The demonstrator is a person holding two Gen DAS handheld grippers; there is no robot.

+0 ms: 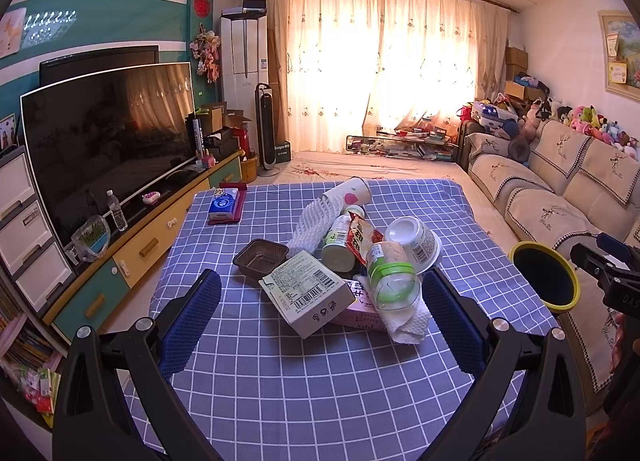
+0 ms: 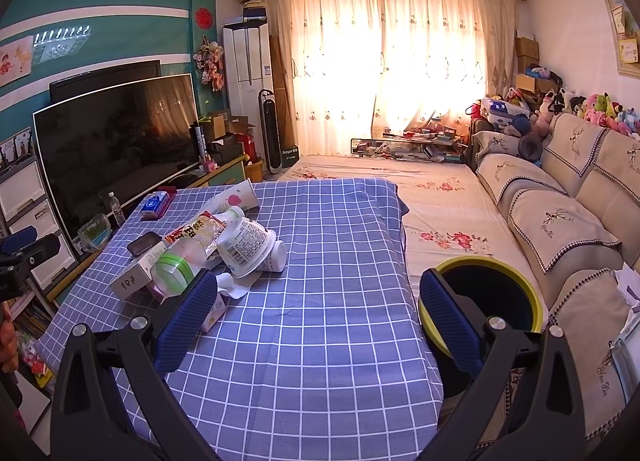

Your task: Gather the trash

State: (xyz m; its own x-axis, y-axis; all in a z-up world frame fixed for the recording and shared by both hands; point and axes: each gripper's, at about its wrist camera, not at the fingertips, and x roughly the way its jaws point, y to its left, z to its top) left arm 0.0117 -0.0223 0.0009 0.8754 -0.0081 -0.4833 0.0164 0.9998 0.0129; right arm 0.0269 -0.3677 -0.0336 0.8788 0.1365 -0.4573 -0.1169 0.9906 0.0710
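Observation:
A pile of trash lies on the blue checked tablecloth (image 1: 304,381): a green-white carton (image 1: 306,293), a clear bottle with a green label (image 1: 390,275), an overturned white cup (image 1: 414,243), a red snack wrapper (image 1: 362,239), a brown plastic tray (image 1: 260,259), white foam netting (image 1: 316,223) and a crumpled tissue (image 1: 408,321). My left gripper (image 1: 320,325) is open, just short of the pile. My right gripper (image 2: 320,325) is open and empty over the table's right part (image 2: 320,361), with the pile (image 2: 240,245) to its left. A yellow-rimmed black bin (image 2: 492,297) stands beside the table's right edge; it also shows in the left wrist view (image 1: 546,277).
A blue tissue pack (image 1: 224,203) lies at the table's far left corner. A TV (image 1: 108,141) on a low cabinet stands to the left. A sofa (image 2: 560,221) runs along the right. A floral-covered surface (image 2: 400,181) lies beyond the table.

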